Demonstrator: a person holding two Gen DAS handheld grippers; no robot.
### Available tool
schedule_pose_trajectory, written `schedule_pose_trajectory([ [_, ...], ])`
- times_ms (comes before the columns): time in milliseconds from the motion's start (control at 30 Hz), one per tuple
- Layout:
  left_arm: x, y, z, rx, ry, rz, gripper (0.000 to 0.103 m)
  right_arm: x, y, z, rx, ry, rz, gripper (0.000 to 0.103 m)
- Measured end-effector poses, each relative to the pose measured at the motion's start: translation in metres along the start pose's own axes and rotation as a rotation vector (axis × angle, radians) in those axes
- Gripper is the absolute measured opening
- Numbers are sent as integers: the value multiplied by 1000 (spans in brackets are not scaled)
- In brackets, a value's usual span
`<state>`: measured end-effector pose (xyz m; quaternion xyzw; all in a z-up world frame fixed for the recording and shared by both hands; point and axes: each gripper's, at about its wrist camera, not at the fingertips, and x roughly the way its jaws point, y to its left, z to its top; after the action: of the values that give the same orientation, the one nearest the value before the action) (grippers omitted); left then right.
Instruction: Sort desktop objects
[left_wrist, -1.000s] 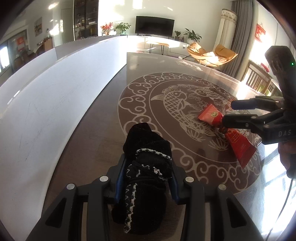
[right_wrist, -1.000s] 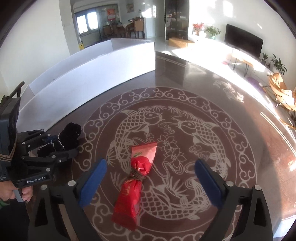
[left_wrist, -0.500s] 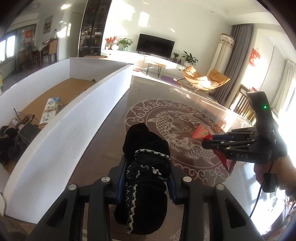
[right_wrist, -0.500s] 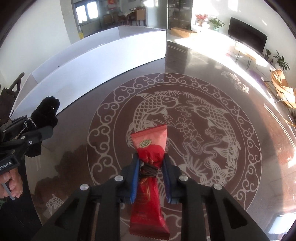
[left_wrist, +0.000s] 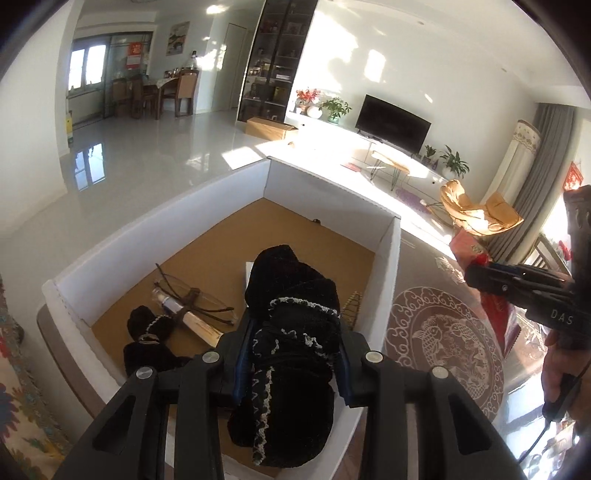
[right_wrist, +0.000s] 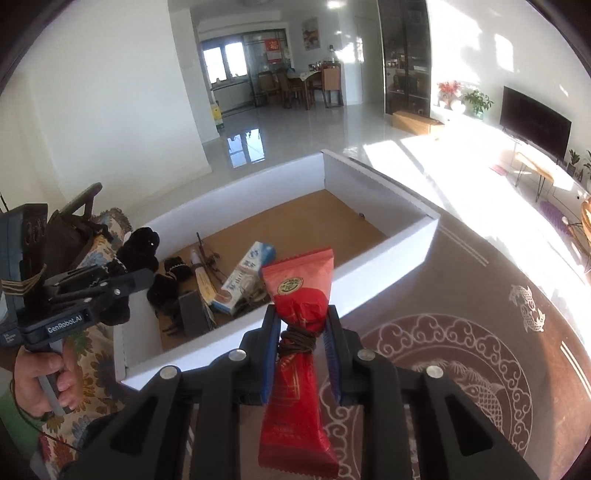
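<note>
White box (left_wrist: 388, 266) with glasses (left_wrist: 192, 295), sock (left_wrist: 147, 332)

Both tools (left_wrist: 291, 363) (right_wrist: 301, 354) clamped, raised

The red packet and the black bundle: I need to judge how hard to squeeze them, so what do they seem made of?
Red packet: glossy plastic or foil film, judging by its sheen, creases and serrated end. Black bundle: soft knitted or fleecy fabric, matte, with pale stitched trim; probably a glove or sock.
</note>
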<state>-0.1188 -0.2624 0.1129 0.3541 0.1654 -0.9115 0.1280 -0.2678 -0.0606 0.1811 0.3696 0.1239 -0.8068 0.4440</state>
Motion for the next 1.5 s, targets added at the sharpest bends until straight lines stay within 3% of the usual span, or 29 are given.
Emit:
schedule_pose_trajectory([
  [167, 41, 40, 4, -51, 105, 95, 37, 73, 52, 38, -39, 61, 58, 24],
  [300, 65, 56, 0, -94, 188, 123, 40, 137, 73, 36, -62, 174, 48, 24],
  [400, 76, 60, -2, -103, 237, 159, 50, 171, 73, 31, -19, 263, 70, 29],
  [500, 68, 56, -3, -90, 205, 211, 77, 177, 68, 33, -8, 286, 53, 58],
  [567, 58, 55, -3, -85, 155, 253, 87, 167, 64, 36, -27, 268, 39, 82],
  [633, 48, 54, -1, -98, 122, 268, 99, 155, 60, 41, -46, 258, 26, 89],
  [733, 39, 53, 4, -121, 91, 275, 99, 138, 54, 43, -70, 250, 0, 100],
  [1067, 14, 29, 7, -99, 5, 319, 99, 122, 41, 31, -95, 270, -52, 101],
  [1400, 5, 21, 13, -135, 10, 390, 99, 122, 44, 29, -111, 267, -64, 101],
  [1500, 4, 25, 17, -182, 28, 355, 101, 123, 43, 28, -101, 264, -61, 101],
])
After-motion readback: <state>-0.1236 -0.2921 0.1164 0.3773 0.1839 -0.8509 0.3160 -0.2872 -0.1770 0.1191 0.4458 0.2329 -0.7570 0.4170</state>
